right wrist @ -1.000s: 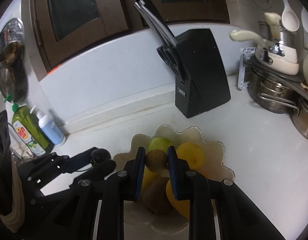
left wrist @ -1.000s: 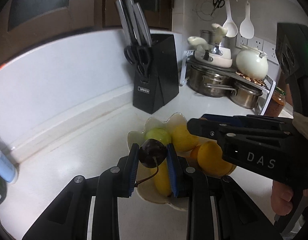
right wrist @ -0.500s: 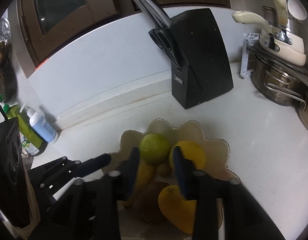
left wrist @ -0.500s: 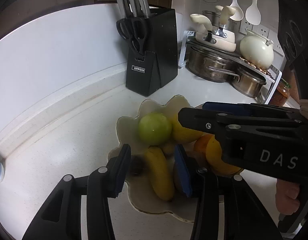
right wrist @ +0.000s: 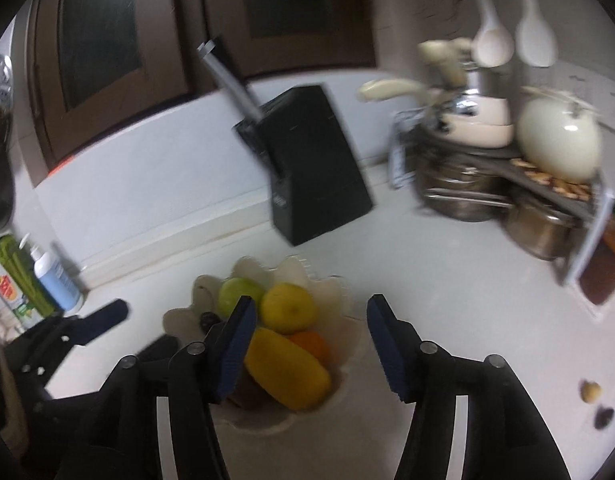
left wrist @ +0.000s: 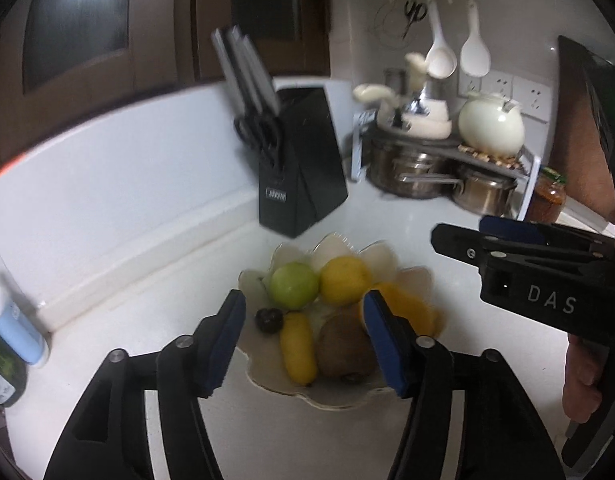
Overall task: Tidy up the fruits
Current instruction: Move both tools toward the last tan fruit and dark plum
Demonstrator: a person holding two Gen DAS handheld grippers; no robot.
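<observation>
A scalloped white fruit bowl (left wrist: pixel 335 248) stands on the white counter. It holds a green apple (left wrist: pixel 294 285), a lemon (left wrist: pixel 344 281), a dark cherry (left wrist: pixel 269 319), a small banana (left wrist: pixel 298 349), a kiwi (left wrist: pixel 343 348) and an orange fruit (left wrist: pixel 411 308). My left gripper (left wrist: pixel 303 334) is open and empty, just in front of and above the bowl. My right gripper (right wrist: pixel 311 340) is open and empty, above the bowl's right side (right wrist: pixel 331 284). A small pale fruit (right wrist: pixel 590 391) and a dark one (right wrist: pixel 603 417) lie on the counter at the right.
A black knife block (left wrist: pixel 299 168) stands behind the bowl. Steel pots (left wrist: pixel 419 172) and a rack with a white teapot (left wrist: pixel 490 130) stand at the back right. Soap bottles (right wrist: pixel 47 276) stand at the left by the wall.
Both grippers opened and let go: the cherry from the left and the small kiwi from the right now lie in the bowl. Both grippers have pulled back and up.
</observation>
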